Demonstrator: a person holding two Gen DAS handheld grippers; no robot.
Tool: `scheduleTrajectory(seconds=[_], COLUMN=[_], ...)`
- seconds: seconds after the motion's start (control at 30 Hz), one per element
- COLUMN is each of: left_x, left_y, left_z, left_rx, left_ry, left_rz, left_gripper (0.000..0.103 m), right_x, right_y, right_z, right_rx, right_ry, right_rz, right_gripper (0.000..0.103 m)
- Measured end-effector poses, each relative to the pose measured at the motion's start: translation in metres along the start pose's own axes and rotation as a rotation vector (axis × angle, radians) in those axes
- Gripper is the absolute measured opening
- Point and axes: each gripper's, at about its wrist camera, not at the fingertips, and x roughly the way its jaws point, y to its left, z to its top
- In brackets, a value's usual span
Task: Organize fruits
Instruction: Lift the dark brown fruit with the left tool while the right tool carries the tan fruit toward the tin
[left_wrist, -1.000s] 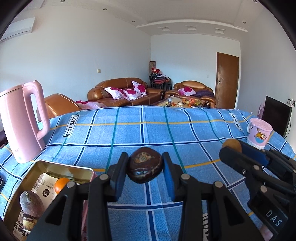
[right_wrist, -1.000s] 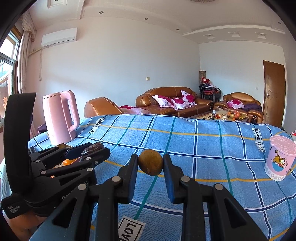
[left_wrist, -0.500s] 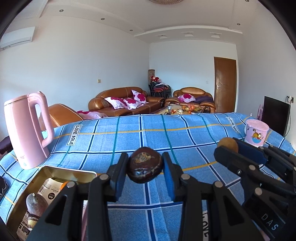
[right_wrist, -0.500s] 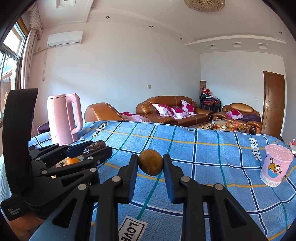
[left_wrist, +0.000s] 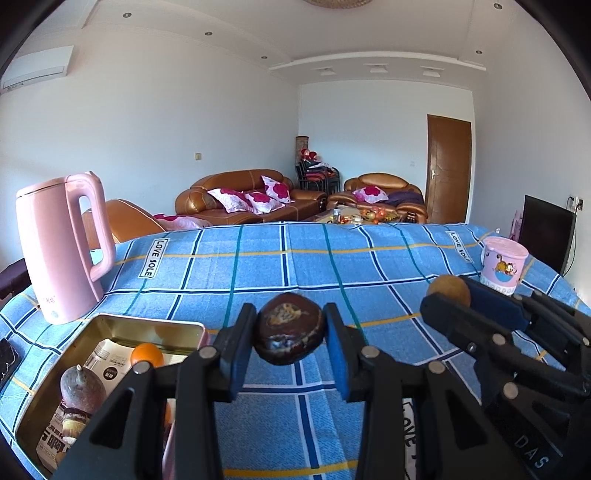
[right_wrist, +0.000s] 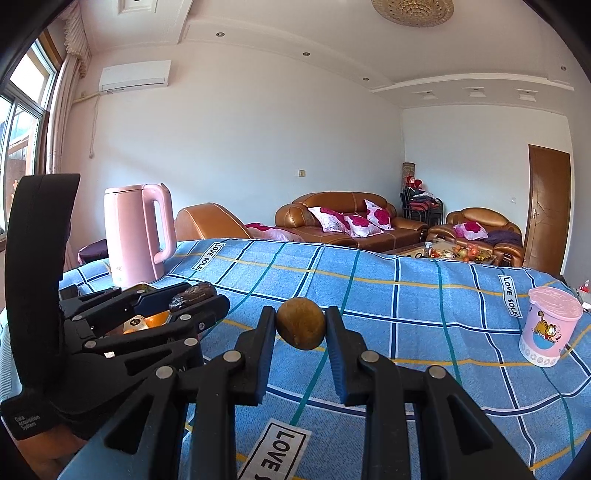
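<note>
Surface: a table is covered by a blue plaid cloth (left_wrist: 295, 266) lettered "LOVE SOLE". Landmark: a gold tin tray (left_wrist: 110, 325) at the near left corner.

Room: beyond the tray, past the cloth's far edge, brown leather sofas (left_wrist: 243, 195) with pink-flowered cushions, a brown door (left_wrist: 448, 168) and white walls are seen; a wall air conditioner (right_wrist: 135, 75) is mounted high.

On the cloth: a pink kettle (left_wrist: 64, 243) is stood just behind the tray; a pink cartoon cup (left_wrist: 503, 264) is placed far to the tray's right.

In the tray: an orange fruit (left_wrist: 147, 354), a purplish fruit (left_wrist: 83, 386) and printed packets (left_wrist: 107, 363) are partly hidden by the gripper frame; the tray's near end is cut off.

Left gripper (left_wrist: 290, 332): closed on a dark brown fruit (left_wrist: 290, 332), held above the cloth just right of the tray. Its long axis is laid across the fingers, a mottled face turned to the camera.

Right gripper (right_wrist: 301, 328): closed on a brown kiwi (right_wrist: 301, 328), held above the cloth further right of the tray, long axis running finger to finger, slightly tilted.
</note>
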Motion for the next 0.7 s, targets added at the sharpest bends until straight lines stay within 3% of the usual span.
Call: scheduleTrajectory(seconds=[0.7], left_x=[-0.041], left_y=[0.061], left_z=[-0.020], left_rx=[-0.090], left_ry=[0.014], left_rz=[0.059], left_gripper=[0.039], right_x=[0.002], right_y=[0.059], right_z=[-0.001], right_rx=[-0.038], right_ry=[0.034], right_rz=[0.125], right_gripper=[0.029])
